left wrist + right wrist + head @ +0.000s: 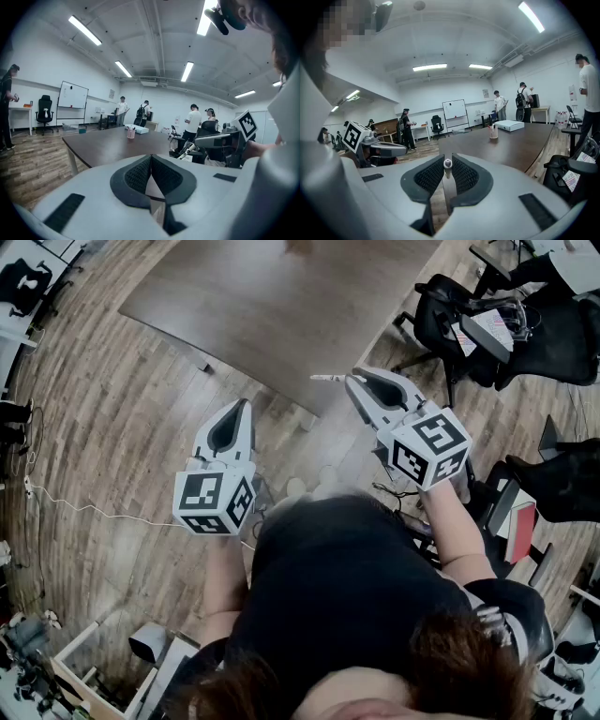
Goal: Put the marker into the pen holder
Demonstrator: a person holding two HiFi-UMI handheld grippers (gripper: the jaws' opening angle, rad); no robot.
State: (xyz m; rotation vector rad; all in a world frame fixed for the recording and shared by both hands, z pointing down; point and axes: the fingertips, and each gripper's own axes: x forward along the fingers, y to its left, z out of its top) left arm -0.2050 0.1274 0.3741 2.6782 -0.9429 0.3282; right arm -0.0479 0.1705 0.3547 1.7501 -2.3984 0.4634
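My right gripper [354, 382] is shut on a thin white marker [328, 379], whose tip sticks out past the jaws toward the table. In the right gripper view the marker's round end [447, 163] sits between the dark pads. The pink pen holder [493, 132] stands far off on the dark brown table [511, 147], with pens in it; the left gripper view also shows the pen holder [131, 133]. My left gripper [246, 409] is raised beside the right one, its pads meeting with nothing between them [151, 161]. Both grippers hang over the floor, short of the table.
A white box [509, 124] lies on the table behind the pen holder. Black office chairs [469, 315] stand to the right of the table. Several people [192, 123] stand at the far side of the room. A cable [84, 507] runs across the wooden floor.
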